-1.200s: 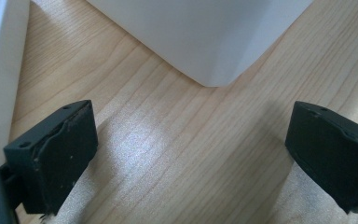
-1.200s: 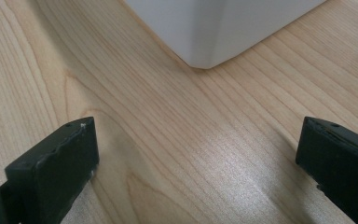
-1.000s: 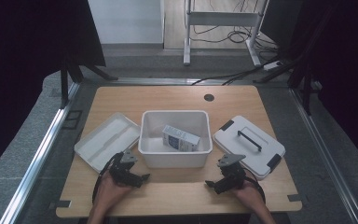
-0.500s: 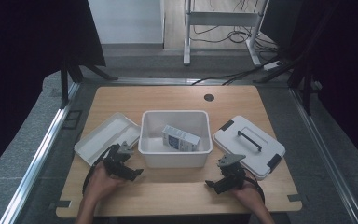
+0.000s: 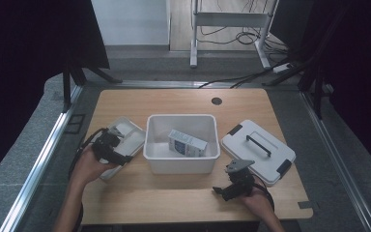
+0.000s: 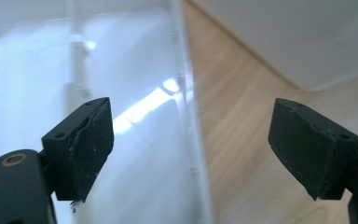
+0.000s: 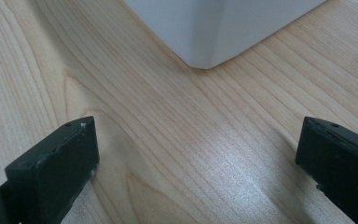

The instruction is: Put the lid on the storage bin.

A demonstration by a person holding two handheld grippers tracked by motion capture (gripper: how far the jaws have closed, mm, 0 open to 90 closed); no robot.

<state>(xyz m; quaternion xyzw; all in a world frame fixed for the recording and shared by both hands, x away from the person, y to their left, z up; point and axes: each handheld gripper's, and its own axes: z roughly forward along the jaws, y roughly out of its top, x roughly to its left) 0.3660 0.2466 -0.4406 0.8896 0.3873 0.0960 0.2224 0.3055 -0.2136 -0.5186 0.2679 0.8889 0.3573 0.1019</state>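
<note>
Holding a small carton (image 5: 187, 143), the white bin (image 5: 182, 162) sits mid-desk (image 5: 174, 104); a lidded box (image 5: 259, 151) lies at its 3 o'clock and a shallow tray (image 5: 131, 135) at its 9 o'clock. The left gripper (image 5: 118, 150) hangs over the tray, fingers (image 6: 81, 147) spread, straddling its long rim. The right gripper (image 5: 229, 186), fingers released, rests on bare desk at the bin's 5 o'clock.

High view overhead, facing forward; gripper views close (sharing table (image 5: 183, 193)).
</note>
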